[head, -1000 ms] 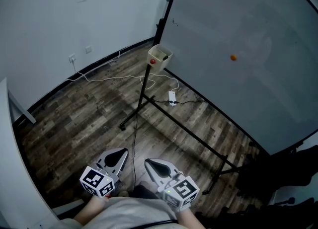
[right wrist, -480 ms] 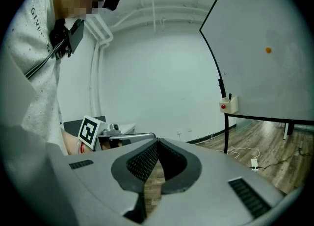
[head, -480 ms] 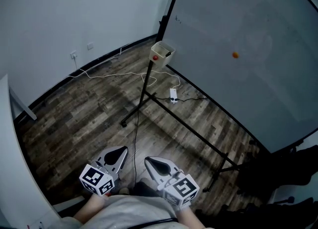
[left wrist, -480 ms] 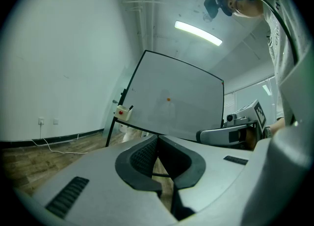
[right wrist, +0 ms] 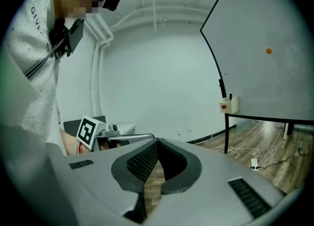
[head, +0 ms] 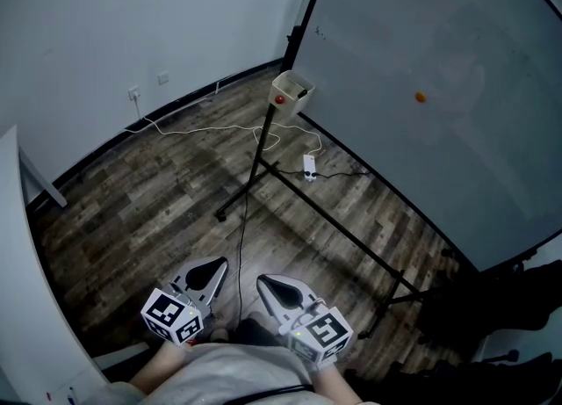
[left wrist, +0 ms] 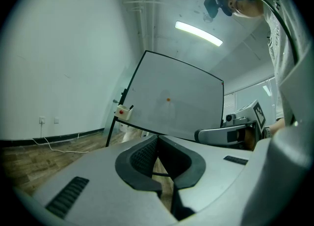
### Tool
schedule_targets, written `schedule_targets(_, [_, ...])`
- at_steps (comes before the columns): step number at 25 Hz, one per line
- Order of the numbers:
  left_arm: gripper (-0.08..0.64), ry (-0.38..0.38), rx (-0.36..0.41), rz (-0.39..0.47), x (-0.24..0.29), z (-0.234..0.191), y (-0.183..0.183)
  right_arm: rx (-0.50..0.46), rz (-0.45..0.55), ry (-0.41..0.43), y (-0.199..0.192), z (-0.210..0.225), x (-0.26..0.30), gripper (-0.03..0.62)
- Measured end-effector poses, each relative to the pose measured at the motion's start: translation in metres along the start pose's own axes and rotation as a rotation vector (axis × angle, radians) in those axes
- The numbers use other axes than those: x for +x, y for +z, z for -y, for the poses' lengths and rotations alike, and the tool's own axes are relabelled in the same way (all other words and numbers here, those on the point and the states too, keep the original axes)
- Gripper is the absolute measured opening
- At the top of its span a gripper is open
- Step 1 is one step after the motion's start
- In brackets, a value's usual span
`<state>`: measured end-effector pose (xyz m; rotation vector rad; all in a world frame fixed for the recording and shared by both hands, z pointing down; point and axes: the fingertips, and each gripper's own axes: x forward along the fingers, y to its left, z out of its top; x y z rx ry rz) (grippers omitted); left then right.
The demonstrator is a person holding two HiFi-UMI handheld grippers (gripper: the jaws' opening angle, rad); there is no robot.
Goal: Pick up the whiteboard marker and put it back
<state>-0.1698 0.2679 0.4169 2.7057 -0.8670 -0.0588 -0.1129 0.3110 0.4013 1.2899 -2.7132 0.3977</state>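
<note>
A small cream box with a red dot on its side hangs at the whiteboard's lower left corner. A dark marker stands up out of the box; the left gripper view shows this box too. My left gripper and right gripper sit side by side low in the head view, far from the box. Each is shut with nothing between its jaws, as the left gripper view and right gripper view show.
The board's black stand has a long foot bar across the wooden floor. A white power strip and a white cable lie near it. An orange dot is on the board. A white table edge is at left.
The head view has shifted a little, so the box and board sit slightly further up and right in the picture. Both grippers have kept still and shut.
</note>
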Motion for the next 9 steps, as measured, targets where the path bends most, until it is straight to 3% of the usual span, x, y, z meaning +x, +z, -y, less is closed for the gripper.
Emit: schedule_targets(9, [0.015,0.013,0.0,-0.002,-0.0072,-0.0042,-0.0001,0.012,0.046,0.043,0.0032,-0.0113,0.0072,0.02])
